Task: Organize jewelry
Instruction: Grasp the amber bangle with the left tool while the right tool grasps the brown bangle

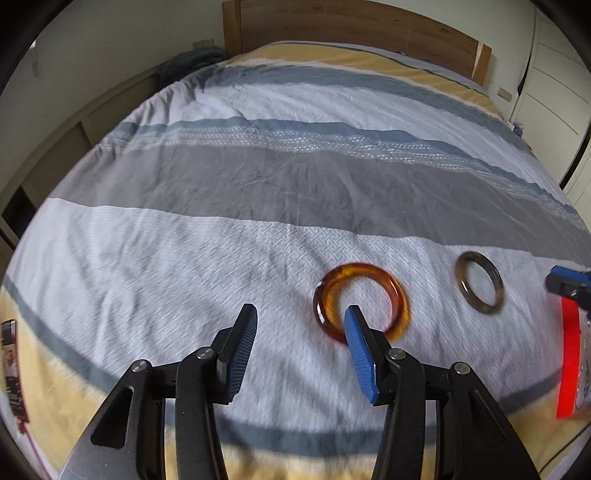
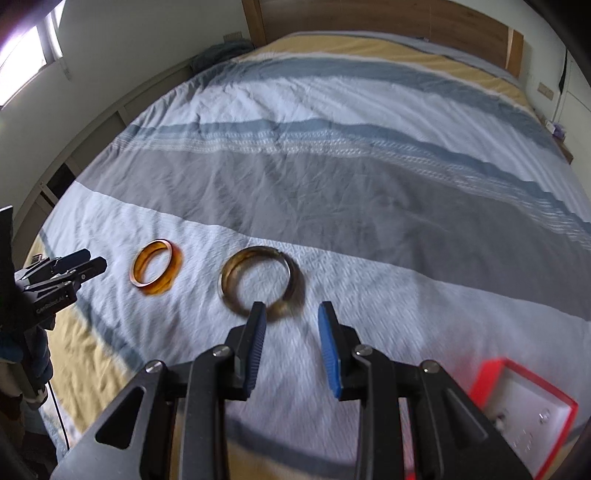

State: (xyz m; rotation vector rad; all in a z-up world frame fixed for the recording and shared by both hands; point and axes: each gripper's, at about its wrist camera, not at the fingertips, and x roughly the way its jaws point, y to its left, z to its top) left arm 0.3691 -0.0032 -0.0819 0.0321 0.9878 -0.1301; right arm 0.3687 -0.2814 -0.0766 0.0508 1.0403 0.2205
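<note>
Two bangles lie flat on the striped duvet (image 1: pixel 221 258). The amber bangle (image 1: pixel 369 267) sits just ahead of my left gripper (image 1: pixel 301 312), which is open with nothing between its fingers; its blue right finger (image 1: pixel 360 347) overlaps the bangle's near rim in the picture. To the right lies the grey-brown bangle (image 1: pixel 496 291). In the right wrist view this grey-brown bangle (image 2: pixel 258 251) is directly ahead of my right gripper (image 2: pixel 291 306), open and empty, its left finger (image 2: pixel 255 339) crossing the near rim. The amber bangle (image 2: pixel 171 275) and left gripper (image 2: pixel 94 259) show at the left.
A red box (image 2: pixel 491 369) with a white inside holding small pieces lies on the bed at the near right, also seen as the red box (image 1: pixel 570 362). A wooden headboard (image 1: pixel 351 26) stands at the far end. Low shelving (image 1: pixel 55 147) runs along the left wall.
</note>
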